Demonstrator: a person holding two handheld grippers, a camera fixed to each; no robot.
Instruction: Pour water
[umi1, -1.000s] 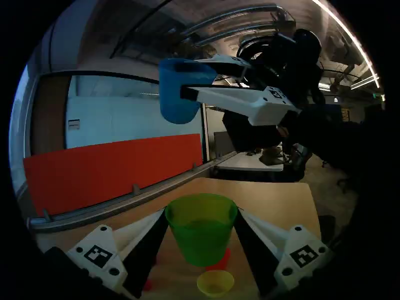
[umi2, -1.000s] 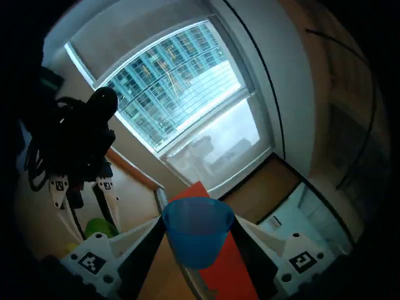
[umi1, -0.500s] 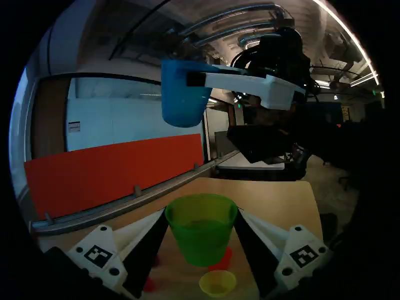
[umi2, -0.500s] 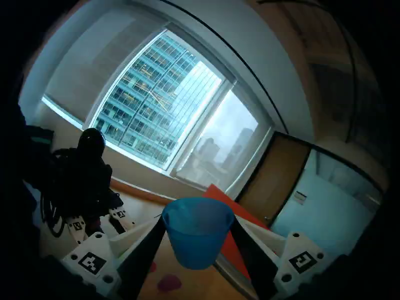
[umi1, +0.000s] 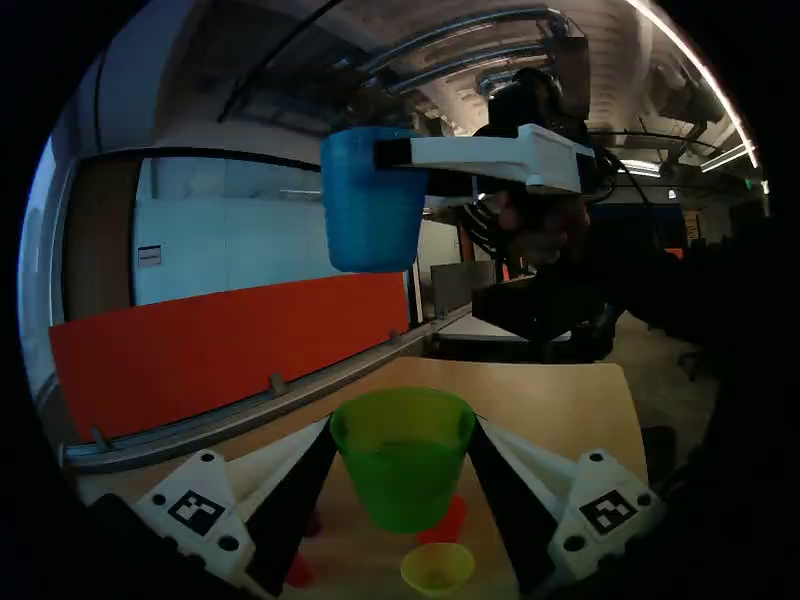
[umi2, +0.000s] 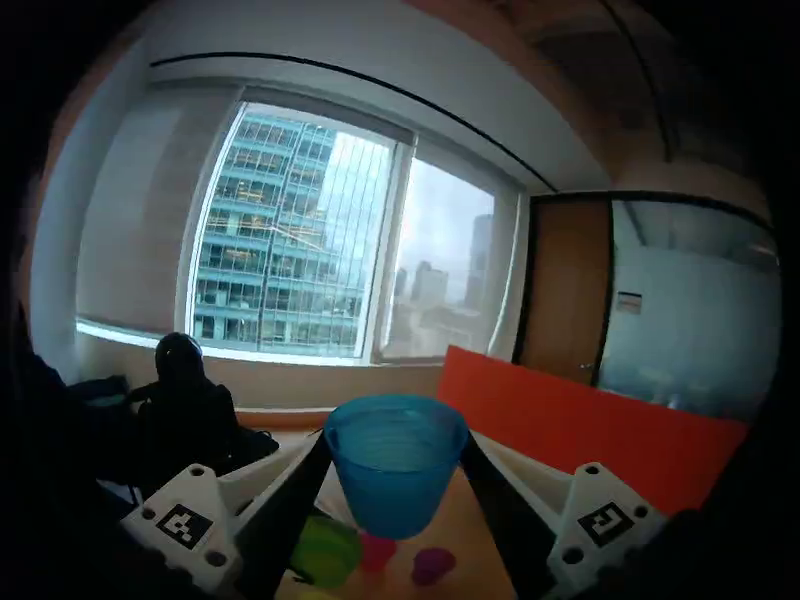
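A green cup (umi1: 403, 468) with some water in it is held upright over the wooden table (umi1: 560, 400), my left gripper (umi1: 400, 480) shut on its sides. Above it in the left gripper view hangs a blue cup (umi1: 371, 198), upright, clamped by my right gripper (umi1: 385, 170), whose white fingers (umi1: 490, 158) reach in from the right. In the right gripper view the blue cup (umi2: 396, 475) sits level between the fingers of my right gripper (umi2: 396, 490), and the green cup (umi2: 325, 552) shows low down to its left.
Small cups stand on the table under the green one: a yellow one (umi1: 437, 568) and red ones (umi1: 442, 520). Pink and purple cups (umi2: 432, 565) show in the right gripper view. An orange partition (umi1: 220, 335) runs along the table's far edge. A person (umi1: 570, 270) stands at the right.
The blue cup has turned back from tilted to upright and level above the green cup. The right gripper view has rolled level. The green cup has stayed put.
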